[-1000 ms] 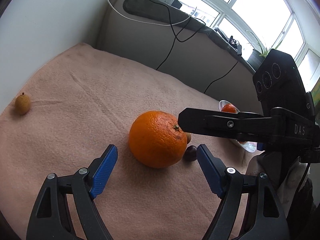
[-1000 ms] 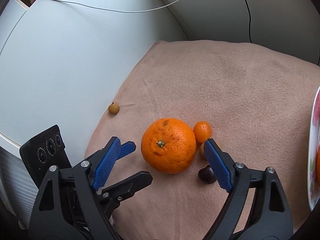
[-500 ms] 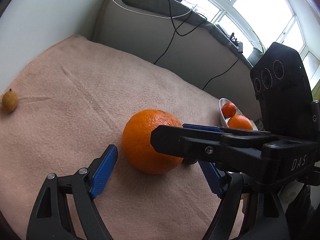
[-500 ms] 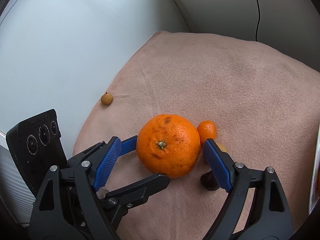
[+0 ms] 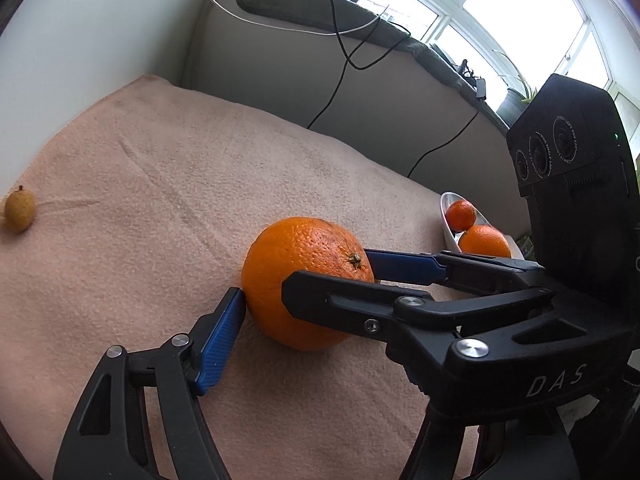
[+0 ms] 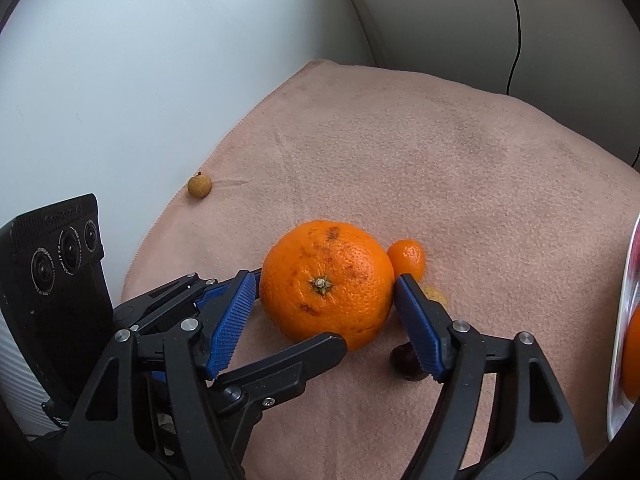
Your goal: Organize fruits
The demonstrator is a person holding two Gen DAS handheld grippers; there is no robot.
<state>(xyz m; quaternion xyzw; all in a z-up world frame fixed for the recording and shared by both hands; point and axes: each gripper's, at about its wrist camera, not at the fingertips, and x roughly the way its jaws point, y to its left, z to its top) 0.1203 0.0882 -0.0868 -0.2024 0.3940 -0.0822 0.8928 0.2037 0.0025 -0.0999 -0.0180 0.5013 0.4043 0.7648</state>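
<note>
A large orange (image 5: 308, 280) (image 6: 326, 280) lies on the pink cloth (image 5: 160, 184). My right gripper (image 6: 326, 312) is open with its blue pads on either side of the orange, close to its skin. My left gripper (image 5: 312, 320) is open too; its left pad (image 5: 222, 328) touches the orange's near side, and its right finger is hidden behind the right gripper. A small mandarin (image 6: 407, 259), a yellowish fruit (image 6: 434, 296) and a dark fruit (image 6: 408, 362) lie just right of the orange. A white plate (image 5: 450, 228) holds two oranges (image 5: 482, 240).
A small tan fruit (image 5: 18, 212) (image 6: 199, 186) lies near the cloth's left edge by the white wall. Black cables (image 5: 340, 60) hang down the grey wall behind. The plate's rim (image 6: 620, 360) shows at the right edge of the right wrist view.
Both grippers moved in toward the large orange. The right gripper's pads now straddle it, and the left gripper's pad has come up against its near side.
</note>
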